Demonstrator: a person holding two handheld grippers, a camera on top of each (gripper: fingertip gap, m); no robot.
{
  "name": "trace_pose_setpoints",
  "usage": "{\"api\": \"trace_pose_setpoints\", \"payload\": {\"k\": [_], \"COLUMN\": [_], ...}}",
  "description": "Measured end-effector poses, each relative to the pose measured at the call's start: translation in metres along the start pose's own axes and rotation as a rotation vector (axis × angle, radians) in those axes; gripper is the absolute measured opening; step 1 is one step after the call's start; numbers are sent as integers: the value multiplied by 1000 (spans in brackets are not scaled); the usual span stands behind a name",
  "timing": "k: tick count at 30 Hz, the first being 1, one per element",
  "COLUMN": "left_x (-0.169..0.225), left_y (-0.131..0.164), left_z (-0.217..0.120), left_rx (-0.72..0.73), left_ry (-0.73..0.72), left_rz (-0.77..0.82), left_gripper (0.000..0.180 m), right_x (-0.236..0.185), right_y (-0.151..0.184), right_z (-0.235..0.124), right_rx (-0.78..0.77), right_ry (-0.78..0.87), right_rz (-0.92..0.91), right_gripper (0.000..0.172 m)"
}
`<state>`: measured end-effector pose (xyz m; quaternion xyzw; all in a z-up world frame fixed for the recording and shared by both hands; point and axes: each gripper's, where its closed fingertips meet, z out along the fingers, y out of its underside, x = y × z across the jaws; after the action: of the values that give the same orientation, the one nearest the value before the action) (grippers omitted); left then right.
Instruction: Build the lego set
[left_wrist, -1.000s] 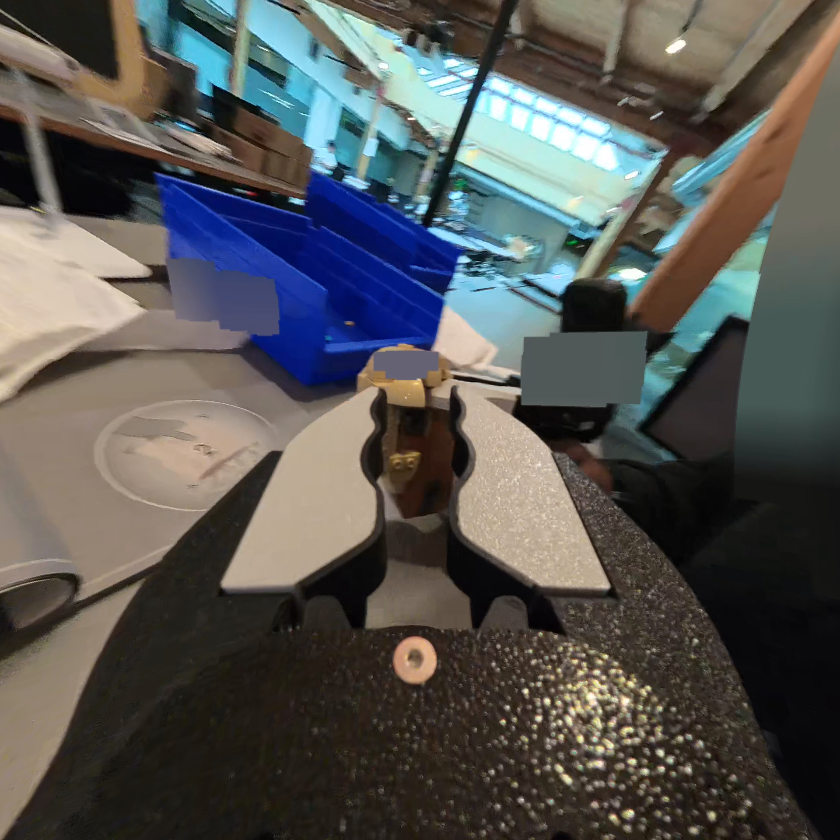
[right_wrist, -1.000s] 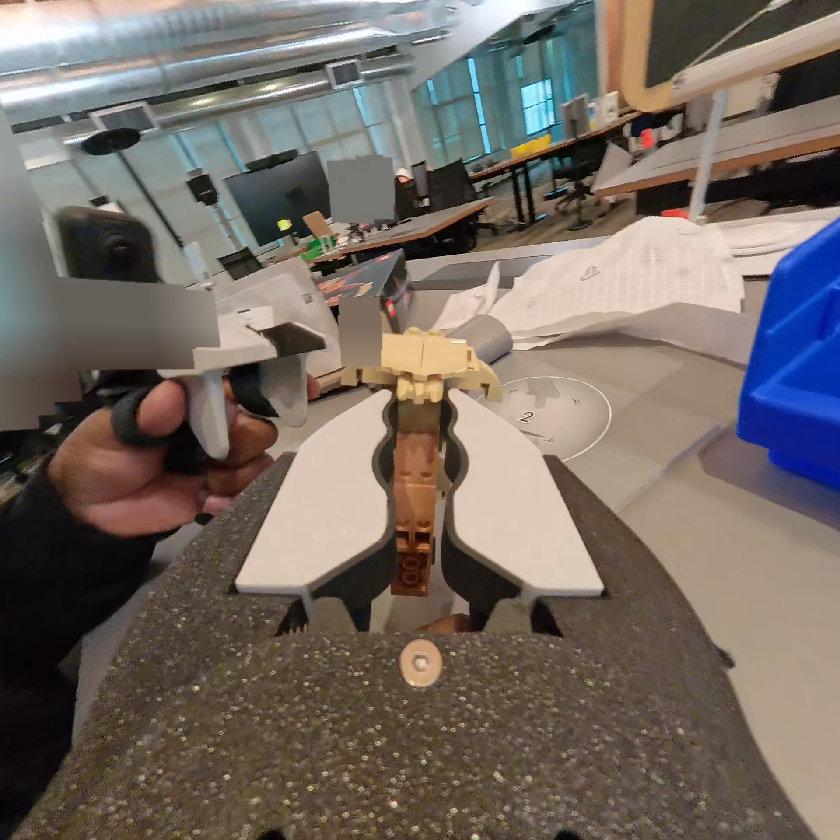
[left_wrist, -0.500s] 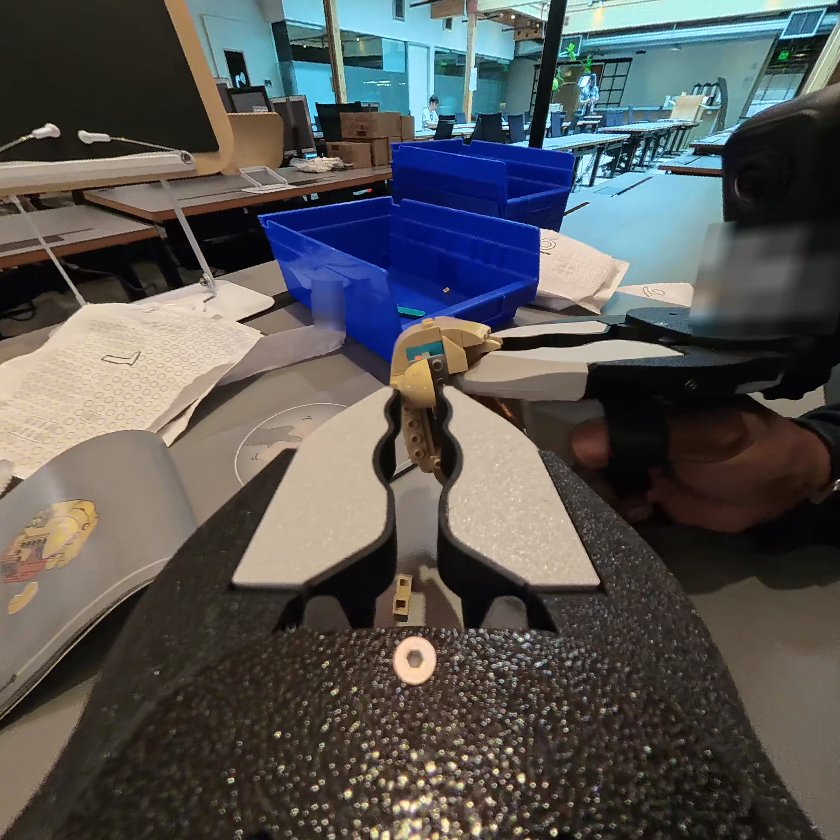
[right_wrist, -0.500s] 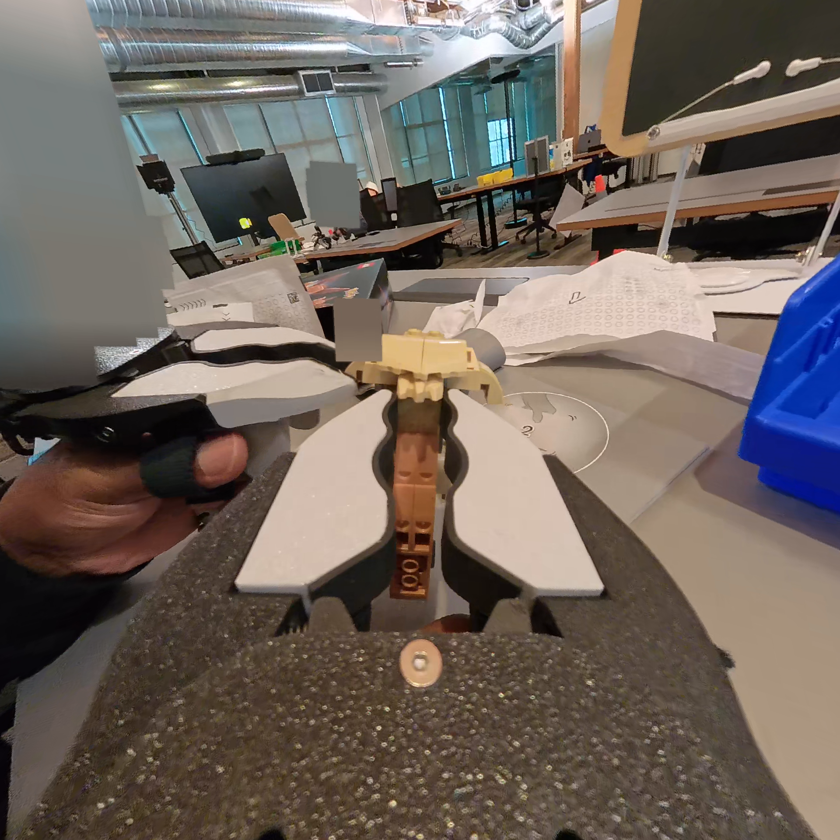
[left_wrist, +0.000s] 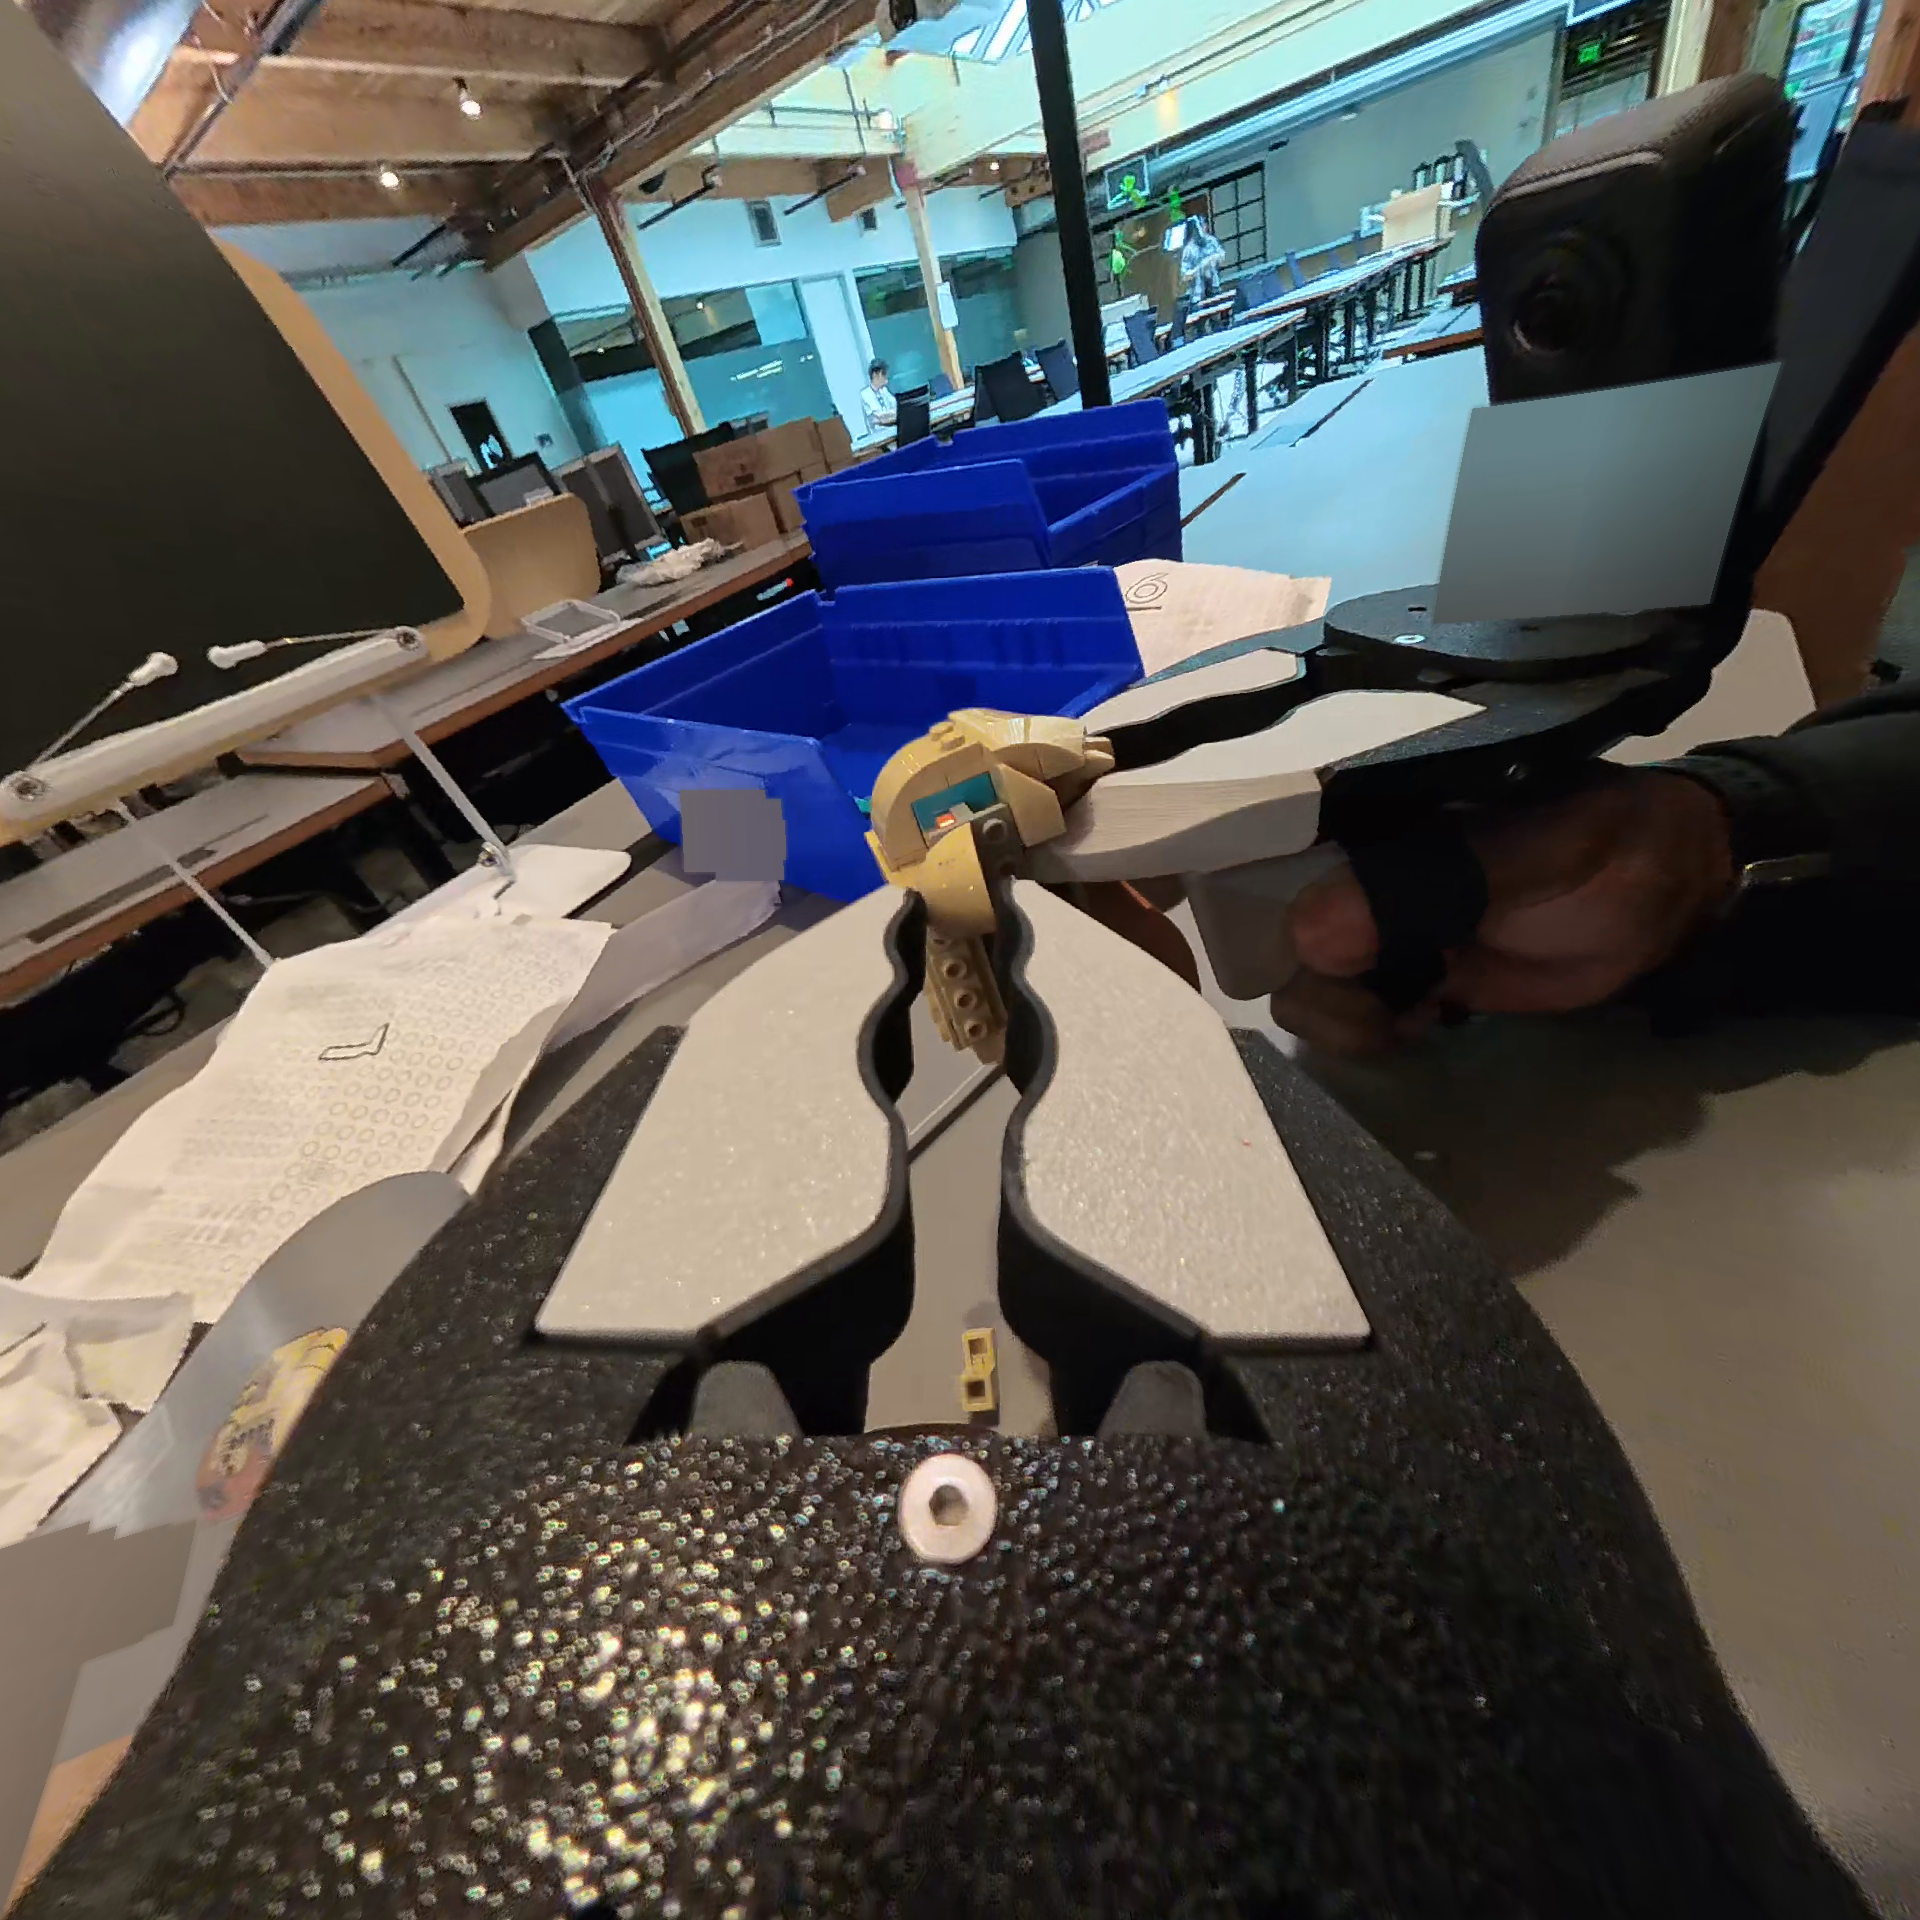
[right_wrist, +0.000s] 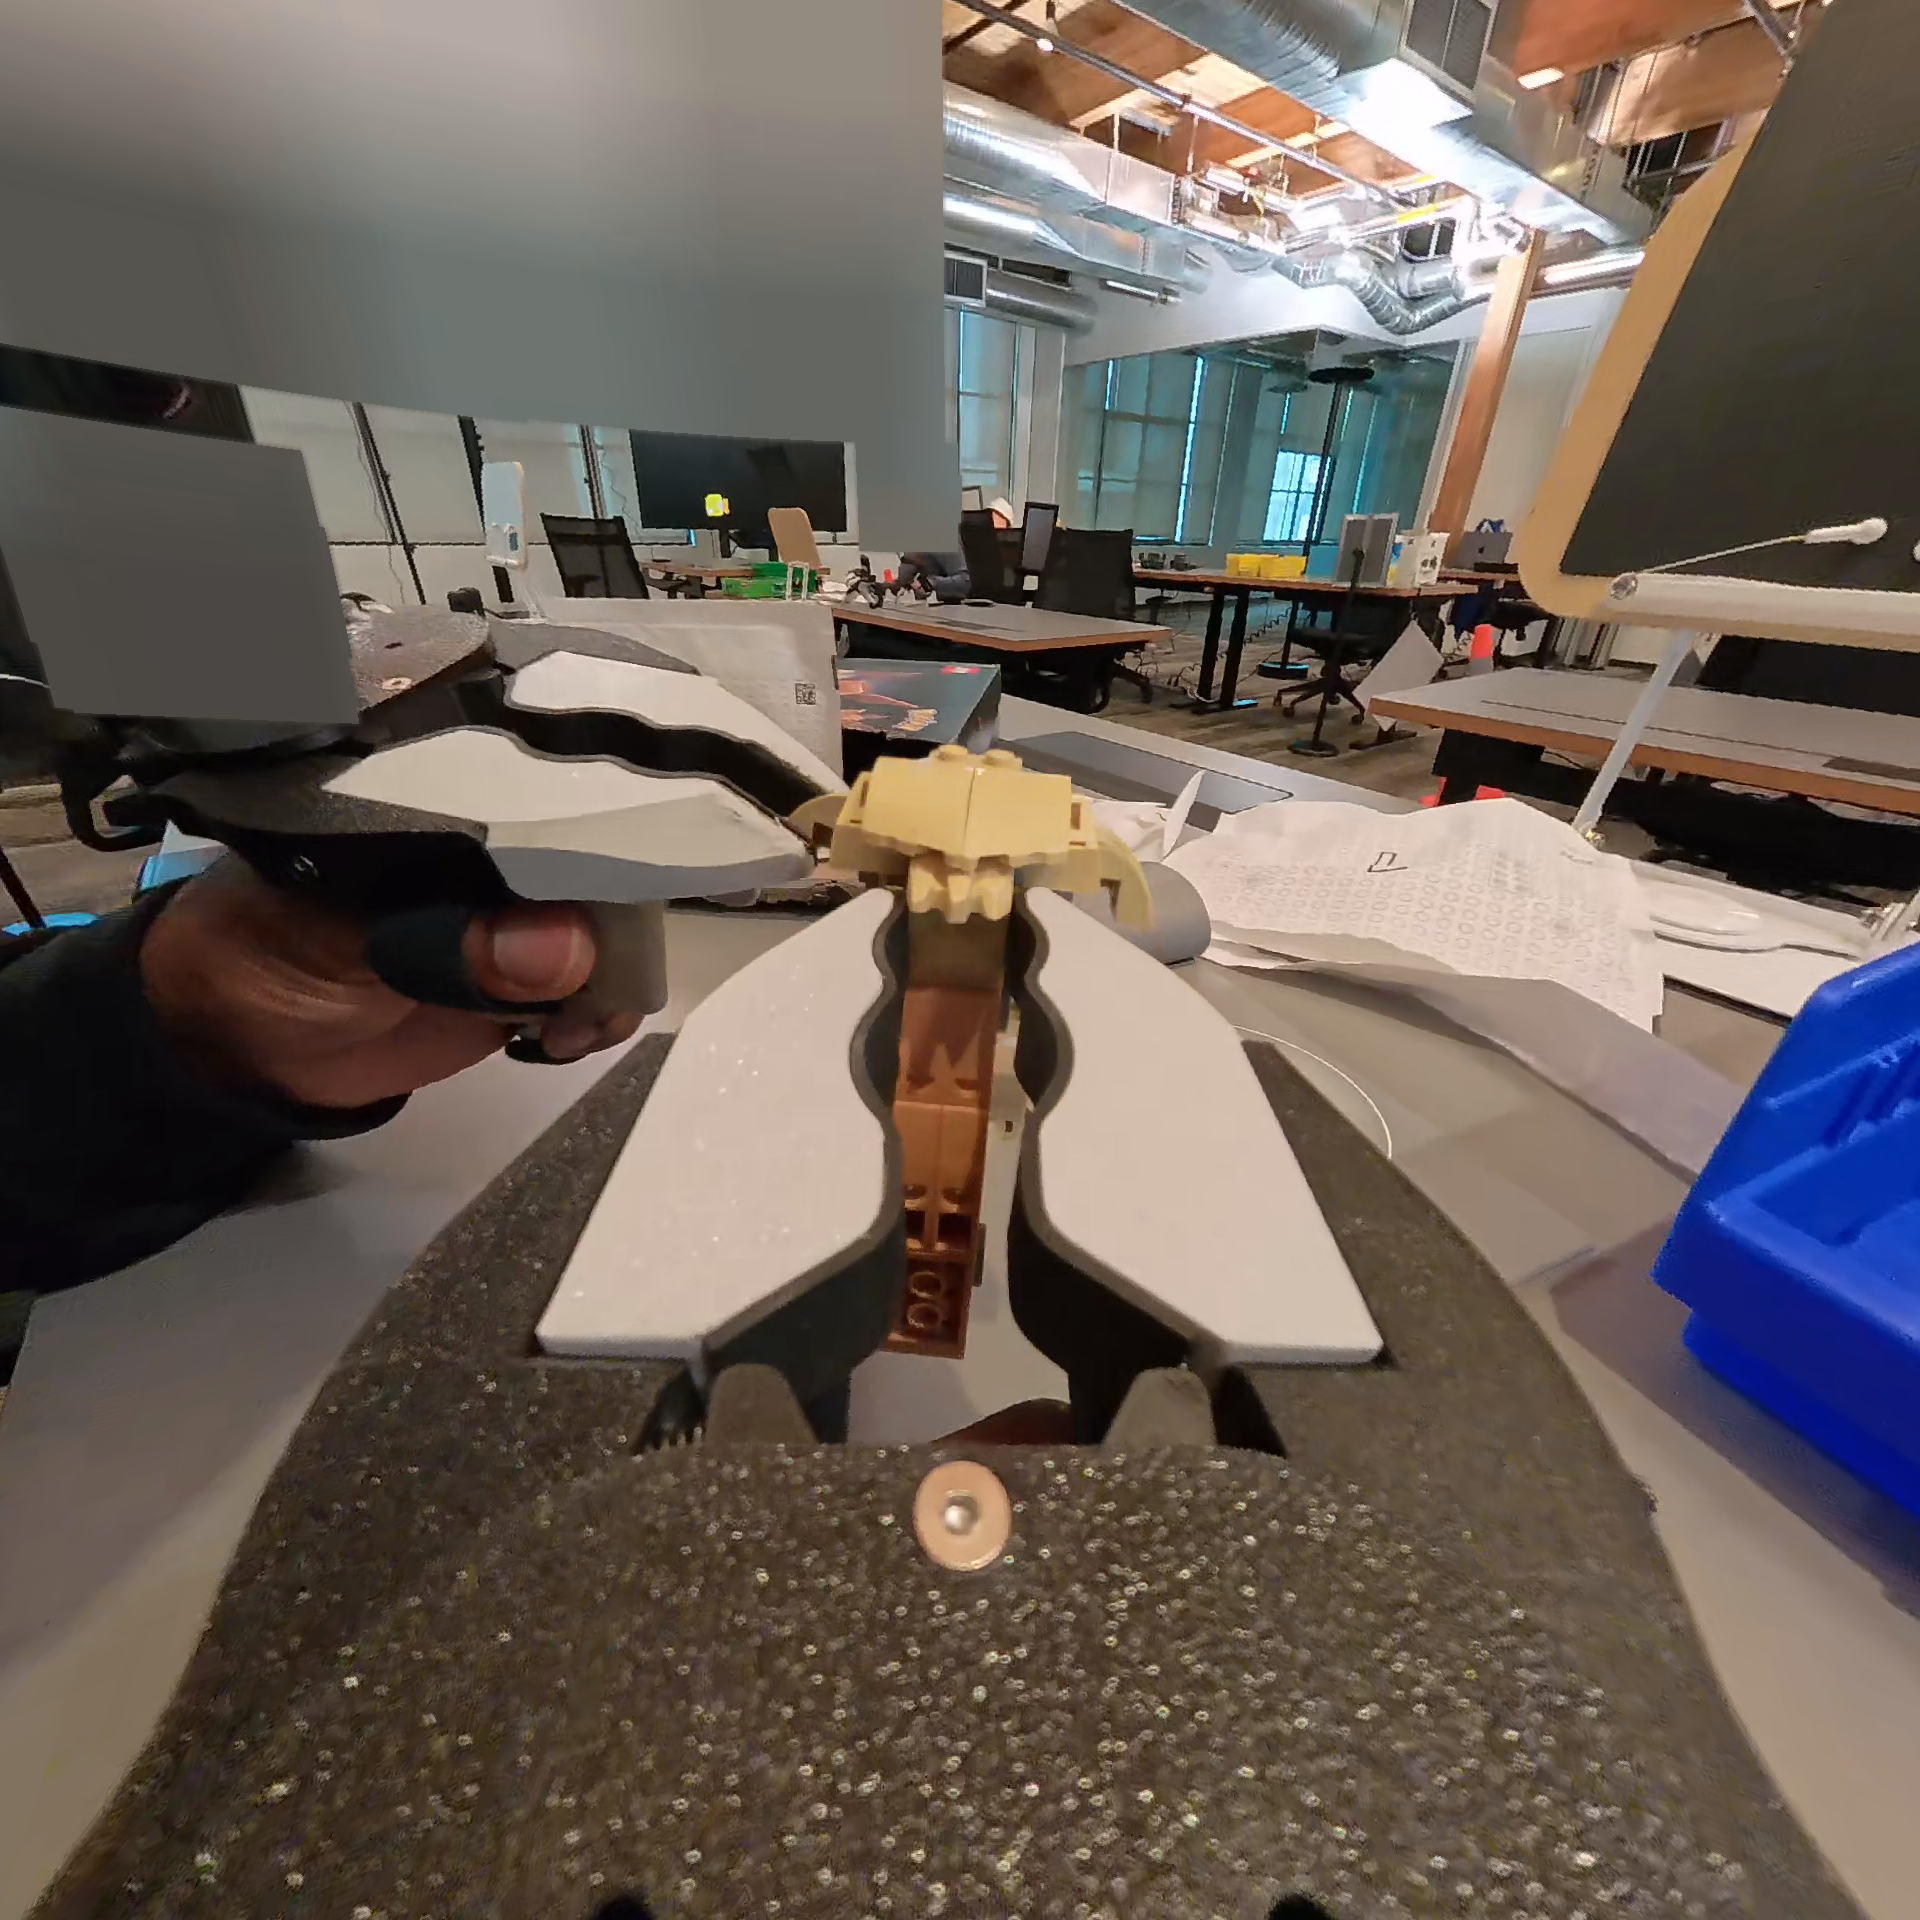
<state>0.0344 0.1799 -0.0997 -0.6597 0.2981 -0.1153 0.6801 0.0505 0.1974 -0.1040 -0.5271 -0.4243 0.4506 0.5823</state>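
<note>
While both grippers meet above the grey counter (left_wrist: 1662, 1195), the left gripper (left_wrist: 961, 935) has its fingers pinching the tan side of the brick model (left_wrist: 966, 800), tighter than before. Right gripper (right_wrist: 951, 914) fingers pinch its brown stem. Blue bins (left_wrist: 727, 748) and papers (left_wrist: 343, 1081) sit close behind, leaving little room.

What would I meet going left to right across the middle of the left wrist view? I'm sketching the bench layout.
Printed paper sheets → blue bin → tan brick model, gripped by the left gripper → right gripper → gloved hand.
</note>
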Motion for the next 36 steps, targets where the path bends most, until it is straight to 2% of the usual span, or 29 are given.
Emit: {"api": "trace_pose_setpoints", "payload": {"k": [20,31,36], "left_x": [2,3,1], "left_y": [-10,-3,0], "left_z": [-3,-3,-1], "left_rx": [81,28,1], "left_ry": [-87,-42,-65], "left_rz": [129,143,166], "left_gripper": [12,12,12], "right_x": [-7,-8,-7], "right_y": [-7,-6,-4], "right_z": [-2,-3,-2], "right_rx": [32,1,-16], "right_ry": [5,37,63], "right_rz": [5,-142,-185], "right_gripper": [18,19,19]}}
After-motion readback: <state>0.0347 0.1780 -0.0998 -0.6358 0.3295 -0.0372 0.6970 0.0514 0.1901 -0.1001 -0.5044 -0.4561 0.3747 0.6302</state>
